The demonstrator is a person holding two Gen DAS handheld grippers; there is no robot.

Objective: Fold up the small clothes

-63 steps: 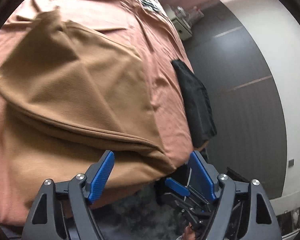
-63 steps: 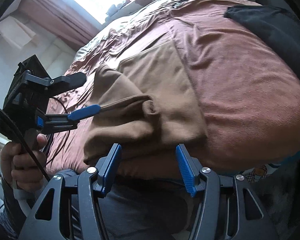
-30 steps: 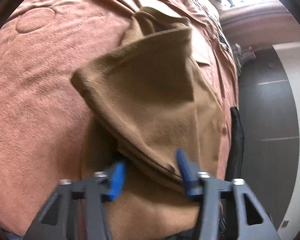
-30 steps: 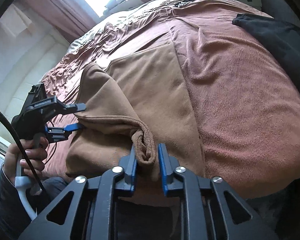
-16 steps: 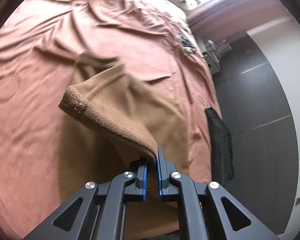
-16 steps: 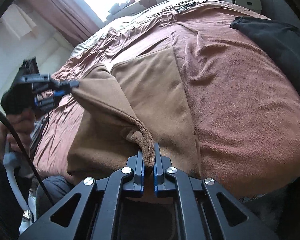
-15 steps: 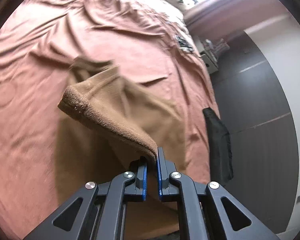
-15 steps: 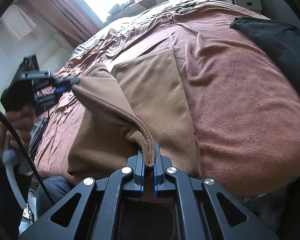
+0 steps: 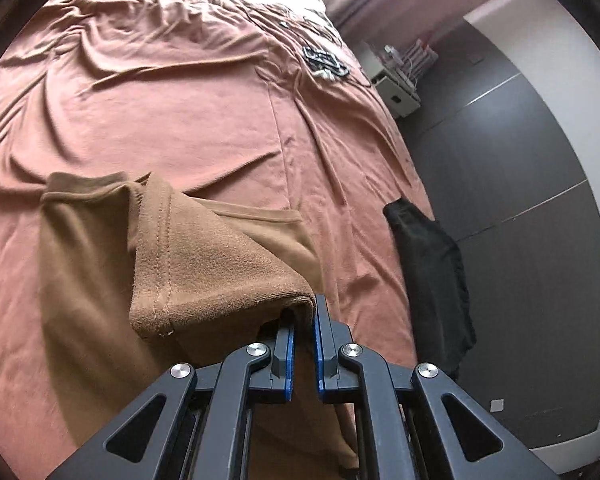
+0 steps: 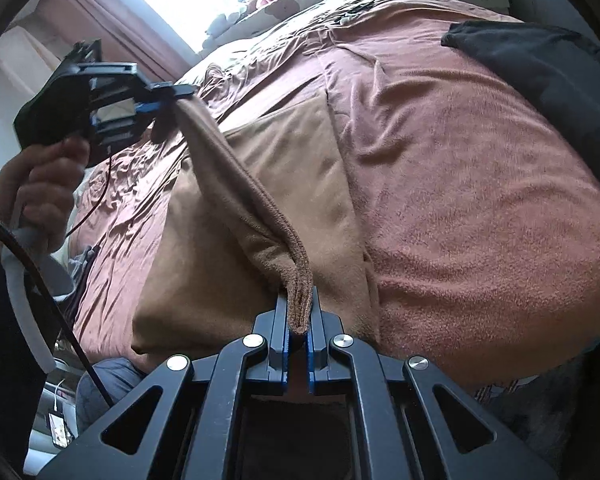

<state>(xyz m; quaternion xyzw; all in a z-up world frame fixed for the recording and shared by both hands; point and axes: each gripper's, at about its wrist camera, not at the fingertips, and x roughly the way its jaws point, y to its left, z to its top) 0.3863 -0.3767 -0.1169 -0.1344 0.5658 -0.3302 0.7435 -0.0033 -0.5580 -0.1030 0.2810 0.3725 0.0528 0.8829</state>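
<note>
A brown garment (image 9: 204, 264) lies on the pink bedspread (image 9: 172, 112), its near edge lifted. My left gripper (image 9: 303, 320) is shut on one corner of that edge. My right gripper (image 10: 299, 312) is shut on the other corner of the garment (image 10: 260, 184). The held edge hangs taut between the two grippers, above the rest of the cloth. In the right wrist view the left gripper (image 10: 172, 94) is up at the left, held by a hand, with the cloth in its jaws.
A black garment (image 9: 432, 276) lies at the bed's right edge, also in the right wrist view (image 10: 548, 72). A dark wardrobe (image 9: 520, 168) stands beyond it. A small dark object (image 9: 324, 62) and pillows lie at the far end of the bed (image 10: 460, 184).
Both grippers closed on the garment's near edge and lifted it. The left gripper has since risen and moved farther over the bed, stretching the edge.
</note>
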